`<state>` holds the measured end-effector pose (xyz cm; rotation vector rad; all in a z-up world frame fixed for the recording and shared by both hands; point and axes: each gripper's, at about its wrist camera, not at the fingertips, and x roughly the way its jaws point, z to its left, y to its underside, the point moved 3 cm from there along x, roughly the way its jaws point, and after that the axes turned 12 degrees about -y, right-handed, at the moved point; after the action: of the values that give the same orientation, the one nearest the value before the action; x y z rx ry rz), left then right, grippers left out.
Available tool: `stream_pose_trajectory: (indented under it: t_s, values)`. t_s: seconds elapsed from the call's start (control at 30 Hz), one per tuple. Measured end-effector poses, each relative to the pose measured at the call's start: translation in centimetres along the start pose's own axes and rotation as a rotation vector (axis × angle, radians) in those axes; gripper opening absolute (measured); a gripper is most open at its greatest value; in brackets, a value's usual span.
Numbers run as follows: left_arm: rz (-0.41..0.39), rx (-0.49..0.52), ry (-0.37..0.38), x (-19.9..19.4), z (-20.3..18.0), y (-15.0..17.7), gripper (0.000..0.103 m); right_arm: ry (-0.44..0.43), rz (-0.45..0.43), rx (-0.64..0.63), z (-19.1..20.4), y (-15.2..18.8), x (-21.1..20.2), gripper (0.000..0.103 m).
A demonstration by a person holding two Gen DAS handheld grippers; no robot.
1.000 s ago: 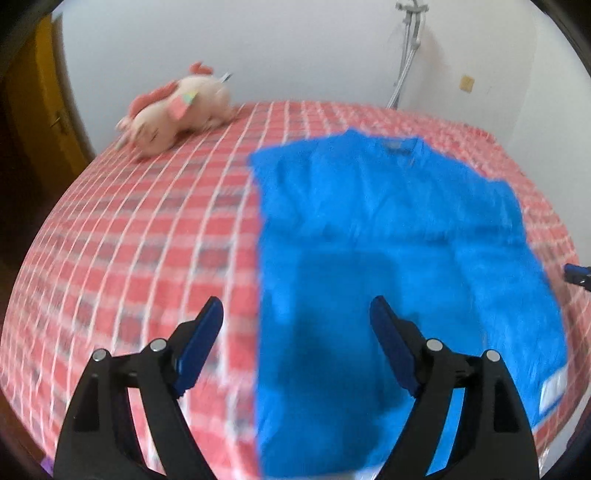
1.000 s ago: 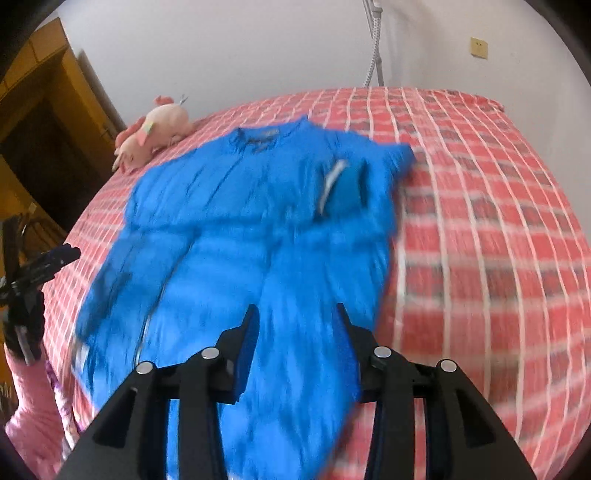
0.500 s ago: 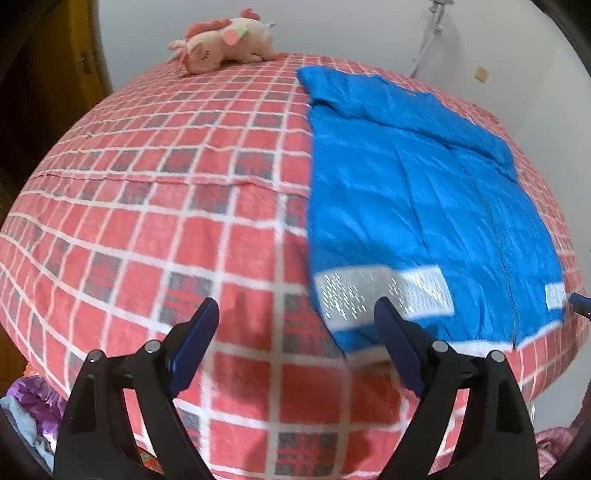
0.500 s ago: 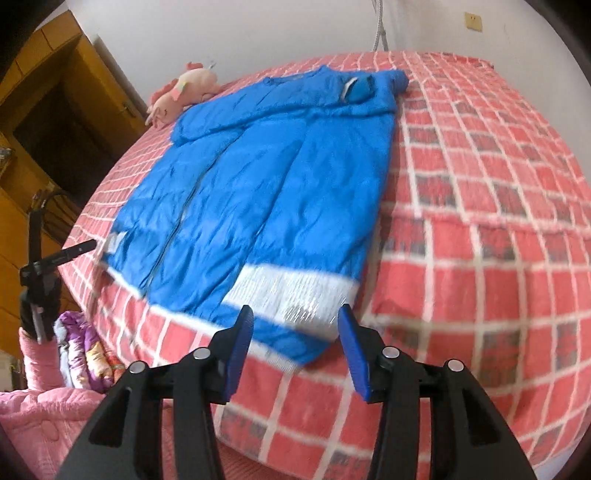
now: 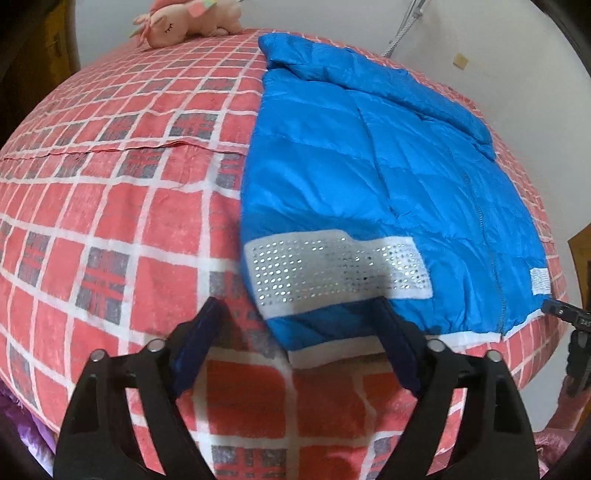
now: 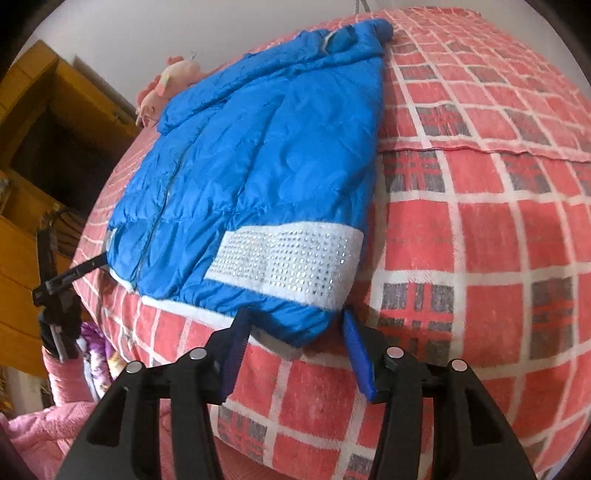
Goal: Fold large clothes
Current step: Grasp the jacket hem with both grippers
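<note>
Jacket [image 5: 369, 177], blue and quilted, lies flat on the red checked bedspread [image 5: 110, 229], its hem at the bed's near edge, with a white studded band [image 5: 332, 273] across each bottom corner and no readable lettering. Left gripper [image 5: 299, 325] and right gripper [image 6: 291, 325] each stand wide open, holding nothing, 1 at each hem corner. Pink plush toy [image 5: 184, 22] rests at the far end.

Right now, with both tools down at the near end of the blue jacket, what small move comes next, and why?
Probably ease both tools forward and close them on the hem corners. The left tool and right tool are both open, each framing a bottom corner of the jacket, which lies flat and zipped on the bed, sleeves already folded in. Neither is gripping fabric yet, so gripping the hem should come before any fold toward the collar.
</note>
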<state>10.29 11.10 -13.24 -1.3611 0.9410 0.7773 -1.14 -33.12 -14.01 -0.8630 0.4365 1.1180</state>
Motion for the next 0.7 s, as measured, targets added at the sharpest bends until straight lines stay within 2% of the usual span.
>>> stream_pose_trajectory:
  t_s: [0.07, 0.17, 0.2, 0.27, 0.33, 0.47, 0.7]
  values:
    - [0.015, -0.010, 0.028, 0.1, -0.2, -0.2, 0.065, 0.004, 0.002, -0.011, 0.1, -0.2, 0.2, 0.047]
    - [0.021, -0.004, 0.048, -0.2, -0.7, 0.0, 0.049, 0.004, 0.008, -0.036, 0.5, -0.1, 0.6, 0.034]
    - [0.021, -0.005, 0.053, -0.2, -0.8, 0.0, 0.047, -0.003, 0.007, -0.038, 0.5, 0.0, 0.6, 0.029]
    - [0.027, -0.016, 0.086, -0.1, -0.8, 0.1, 0.035, -0.009, 0.001, -0.043, 0.5, -0.1, 0.6, 0.024]
    - [0.027, -0.021, 0.093, -0.1, -0.9, 0.1, 0.030, -0.031, -0.013, -0.031, 0.4, -0.1, 0.4, 0.015]
    - [-0.004, -0.017, 0.087, -1.0, -1.3, -0.1, 0.012, -0.064, -0.039, -0.040, 0.7, -0.4, -0.4, 0.009]
    - [-0.060, -0.030, 0.140, -3.5, -1.3, -1.4, 0.009, -0.074, -0.083, -0.110, 2.8, -1.8, -2.6, 0.008]
